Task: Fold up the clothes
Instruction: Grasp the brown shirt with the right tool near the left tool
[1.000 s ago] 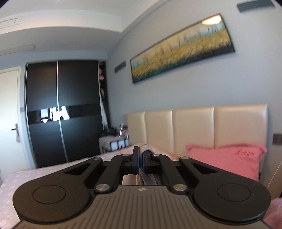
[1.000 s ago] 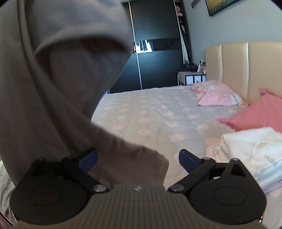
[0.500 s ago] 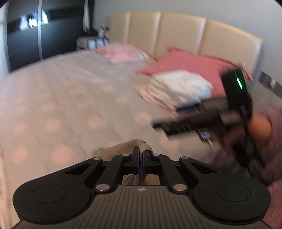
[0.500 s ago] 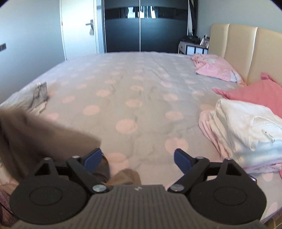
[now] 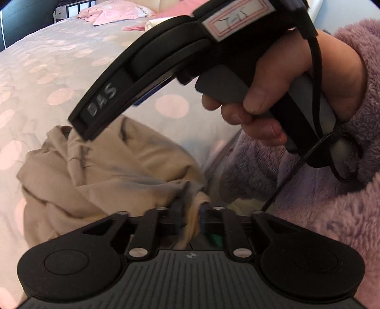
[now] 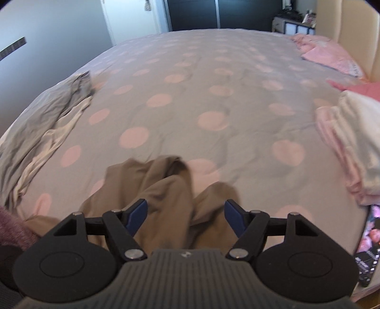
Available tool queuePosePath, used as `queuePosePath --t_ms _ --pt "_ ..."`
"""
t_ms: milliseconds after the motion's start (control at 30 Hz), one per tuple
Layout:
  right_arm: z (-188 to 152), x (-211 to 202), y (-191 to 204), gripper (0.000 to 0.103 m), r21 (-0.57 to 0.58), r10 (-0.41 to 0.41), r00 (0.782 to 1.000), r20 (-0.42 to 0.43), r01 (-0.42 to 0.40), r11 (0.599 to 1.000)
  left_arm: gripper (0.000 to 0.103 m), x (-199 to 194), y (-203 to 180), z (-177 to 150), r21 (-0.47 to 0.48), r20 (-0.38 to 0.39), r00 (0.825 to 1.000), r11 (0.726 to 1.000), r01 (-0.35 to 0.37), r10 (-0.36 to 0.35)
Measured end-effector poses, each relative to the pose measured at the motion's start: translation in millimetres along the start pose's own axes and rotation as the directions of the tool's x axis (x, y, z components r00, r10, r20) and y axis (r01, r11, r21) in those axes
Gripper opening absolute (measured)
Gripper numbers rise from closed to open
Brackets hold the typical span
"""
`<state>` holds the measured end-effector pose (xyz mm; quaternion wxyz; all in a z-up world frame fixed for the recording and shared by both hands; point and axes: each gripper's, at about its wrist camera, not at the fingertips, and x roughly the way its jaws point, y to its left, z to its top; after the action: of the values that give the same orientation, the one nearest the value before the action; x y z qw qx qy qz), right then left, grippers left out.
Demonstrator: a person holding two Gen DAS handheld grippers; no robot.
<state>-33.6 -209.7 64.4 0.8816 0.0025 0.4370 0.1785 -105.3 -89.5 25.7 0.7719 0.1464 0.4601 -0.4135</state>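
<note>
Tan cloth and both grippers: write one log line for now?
tan cloth: heaped on bed | left gripper: opening, cloth fold between | right gripper: open, closing over cloth

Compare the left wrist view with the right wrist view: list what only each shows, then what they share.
Only the left wrist view: the left tongs with tan cloth between their narrowly parted fingers, the hand gripping the right tool's handle, and a fuzzy purple sleeve.

Only the right wrist view: the right tongs open over the cloth, a grey garment at the bed's left edge, and the dark wardrobe.

Both: the tan garment crumpled on the dotted bedspread, and the pink pillow.
</note>
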Motion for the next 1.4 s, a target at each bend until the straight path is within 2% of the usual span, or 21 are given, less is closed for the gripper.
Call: queuePosePath --t_ms 133,233,333,433,533,567,600,667,800,933,1033,1100,1167,1233,1267,1400 --pt "1.3 11.8 16.6 0.064 -0.005 0.050 0.998 -0.039 -0.050 0.999 0.035 -10.9 7.6 -9.7 -0.014 -0.024 1.000 1.000 -0.018 0.017" --pt "2.7 21.2 28.0 0.064 -0.006 0.084 0.994 -0.067 -0.084 0.996 0.052 -21.9 16.7 -18.0 -0.057 -0.032 0.999 0.998 -0.014 0.012" --pt "2.5 30.9 38.1 0.060 -0.004 0.108 0.989 -0.097 -0.109 0.994 0.054 -30.4 22.1 -24.3 -0.088 -0.029 1.000 0.996 0.004 -0.007" --pt "1.9 43.7 45.8 0.056 -0.017 0.095 0.987 -0.129 -0.098 0.995 0.054 -35.4 28.0 -28.7 -0.111 -0.038 0.999 0.994 -0.003 -0.002" --pt "-2.0 55.0 44.5 0.036 -0.024 0.070 0.983 -0.170 -0.076 0.997 0.054 -39.5 41.1 -22.6 -0.157 -0.031 1.000 0.988 0.001 -0.006" --pt "-3.1 55.8 42.0 0.021 -0.022 0.069 0.982 -0.176 -0.074 0.997 0.054 -42.2 45.2 -22.9 -0.164 -0.029 1.000 0.986 -0.003 -0.002" --pt "-3.4 54.4 38.6 0.016 -0.020 0.072 0.982 -0.177 -0.077 0.997 0.054 -45.1 49.4 -22.8 -0.168 -0.027 1.000 0.986 -0.011 0.007" --pt "-1.7 46.2 29.3 0.010 -0.015 0.076 0.981 -0.178 -0.080 0.997 0.054 -51.2 58.4 -21.1 -0.166 -0.024 0.999 0.986 -0.032 0.028" --pt "1.8 26.4 4.2 0.006 -0.040 0.040 0.978 -0.203 -0.049 0.998 0.054 -63.4 79.5 -12.6 -0.157 -0.005 0.996 0.984 -0.085 0.086" --pt "-3.0 11.2 -33.1 0.006 -0.044 -0.041 0.970 -0.242 0.031 0.999 0.056 -62.3 112.1 3.0 -0.157 0.012 0.988 0.976 -0.149 0.153" --pt "-14.5 12.1 -57.2 0.006 -0.020 -0.087 0.958 -0.274 0.084 0.996 0.058 -51.7 133.2 16.4 -0.160 -0.005 0.980 0.967 -0.196 0.198" --pt "-20.6 17.7 -64.5 0.007 0.005 -0.078 0.953 -0.294 0.083 0.997 0.059 -38.4 148.9 20.9 -0.183 -0.026 0.979 0.962 -0.201 0.200" --pt "-23.9 22.7 -65.1 0.014 0.012 -0.064 0.955 -0.290 0.070 0.997 0.059 -21.6 160.4 22.4 -0.207 -0.044 0.981 0.959 -0.195 0.190" --pt "-24.5 26.9 -63.1 0.031 0.013 -0.050 0.961 -0.272 0.055 0.998 0.059 -11.8 174.9 23.9 -0.236 -0.064 0.983 0.955 -0.180 0.170" --pt "-23.3 28.0 -62.8 0.045 0.014 -0.042 0.964 -0.261 0.047 0.999 0.060 -6.0 179.6 24.2 -0.251 -0.069 0.985 0.953 -0.170 0.157" --pt "-17.9 36.9 -65.2 0.048 0.029 -0.008 0.970 -0.244 0.015 0.999 0.061 10.9 197.0 19.5 -0.318 -0.093 0.990 0.940 -0.126 0.102"
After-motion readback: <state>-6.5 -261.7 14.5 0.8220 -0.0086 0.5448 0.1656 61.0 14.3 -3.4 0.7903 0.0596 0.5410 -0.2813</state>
